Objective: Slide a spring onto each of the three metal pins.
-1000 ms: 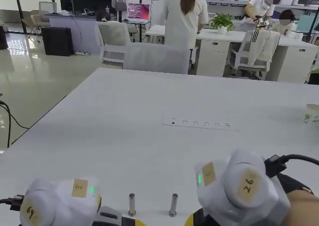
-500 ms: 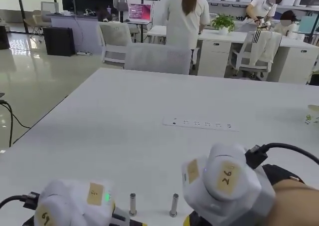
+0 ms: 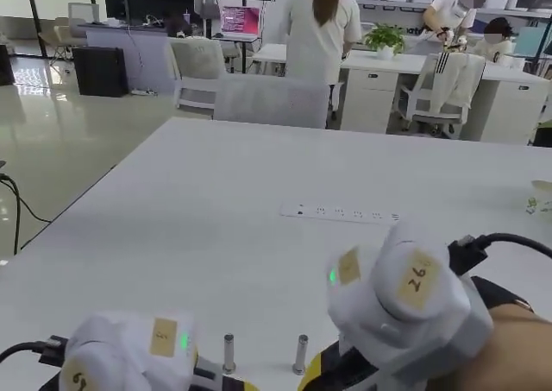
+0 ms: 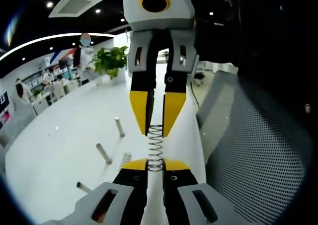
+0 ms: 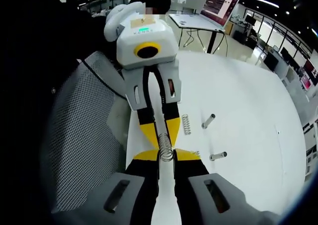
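One spring [image 4: 155,148] is stretched between both grippers above the white table's near edge. My left gripper [image 4: 155,166] is shut on its lower end, and the right gripper [image 4: 155,123] reaches in from the top, pinching the upper end. In the right gripper view, my right gripper [image 5: 166,156] is shut on the spring [image 5: 164,146], with the left gripper [image 5: 160,131] opposite. Three upright metal pins [image 4: 103,153] stand bare on the table, and a loose spring [image 4: 125,159] lies beside them. Two pins [image 3: 228,354] show between the left gripper [image 3: 129,361] and the right gripper [image 3: 405,309].
A grey mesh chair [image 4: 258,135] stands right behind the table's near edge. A power strip [image 3: 341,212] is set into the table's middle, and a cup [image 3: 542,197] sits at the right edge. People and desks are far beyond the table.
In the head view the right gripper has shifted a little right and up. The left gripper stays low at the bottom left.
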A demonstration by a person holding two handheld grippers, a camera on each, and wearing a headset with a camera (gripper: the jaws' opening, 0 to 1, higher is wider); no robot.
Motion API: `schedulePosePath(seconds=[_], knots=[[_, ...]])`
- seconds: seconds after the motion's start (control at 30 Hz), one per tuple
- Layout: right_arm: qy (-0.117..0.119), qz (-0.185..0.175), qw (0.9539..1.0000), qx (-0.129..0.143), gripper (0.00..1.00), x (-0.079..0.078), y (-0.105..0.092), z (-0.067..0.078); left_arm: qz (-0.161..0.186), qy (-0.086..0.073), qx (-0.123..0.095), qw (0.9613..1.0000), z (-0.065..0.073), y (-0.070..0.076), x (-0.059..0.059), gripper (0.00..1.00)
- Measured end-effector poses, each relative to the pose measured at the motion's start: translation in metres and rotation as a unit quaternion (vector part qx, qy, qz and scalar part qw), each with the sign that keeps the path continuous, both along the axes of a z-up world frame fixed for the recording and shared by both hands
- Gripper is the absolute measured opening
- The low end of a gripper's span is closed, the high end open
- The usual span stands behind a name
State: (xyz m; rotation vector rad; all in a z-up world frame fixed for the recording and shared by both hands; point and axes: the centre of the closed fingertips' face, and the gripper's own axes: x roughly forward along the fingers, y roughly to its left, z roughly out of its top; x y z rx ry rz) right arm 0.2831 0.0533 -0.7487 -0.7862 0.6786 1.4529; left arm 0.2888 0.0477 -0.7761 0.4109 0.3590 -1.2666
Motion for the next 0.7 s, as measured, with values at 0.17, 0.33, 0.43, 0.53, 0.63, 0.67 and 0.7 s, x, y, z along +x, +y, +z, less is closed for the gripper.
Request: schedulePosePath(seconds=[0.17, 0.33, 0.43, 0.53, 0.63, 0.67, 0.7], knots=[[0.0, -0.005, 0.9997, 0.025, 0.07, 0.0, 0.007, 0.008, 0.006, -0.001, -0.006, 1.0, 0.002, 0.001, 0.001, 0.03], [0.001, -0.006, 0.9993, 0.036, 0.08, 0.001, 0.01, 0.009, 0.009, -0.001, -0.008, 0.9999, 0.002, 0.001, 0.002, 0.02], [0.012, -0.009, 0.9988, 0.047, 0.08, -0.001, 0.012, 0.011, 0.008, 0.0, -0.01, 0.9999, 0.002, 0.001, 0.001, 0.02], [0.018, -0.011, 0.9985, 0.05, 0.08, 0.0, 0.012, 0.01, 0.01, -0.001, -0.014, 0.9999, 0.003, 0.001, 0.002, 0.02], [0.027, -0.013, 0.9982, 0.052, 0.09, -0.002, 0.013, 0.006, 0.008, -0.001, -0.022, 0.9997, 0.007, -0.001, 0.001, 0.02], [0.03, -0.014, 0.9981, 0.051, 0.09, -0.002, 0.013, 0.005, 0.007, -0.002, -0.023, 0.9997, 0.007, -0.002, 0.001, 0.02], [0.032, -0.013, 0.9981, 0.051, 0.1, -0.003, 0.013, 0.004, 0.006, -0.002, -0.022, 0.9997, 0.007, -0.002, 0.001, 0.02]])
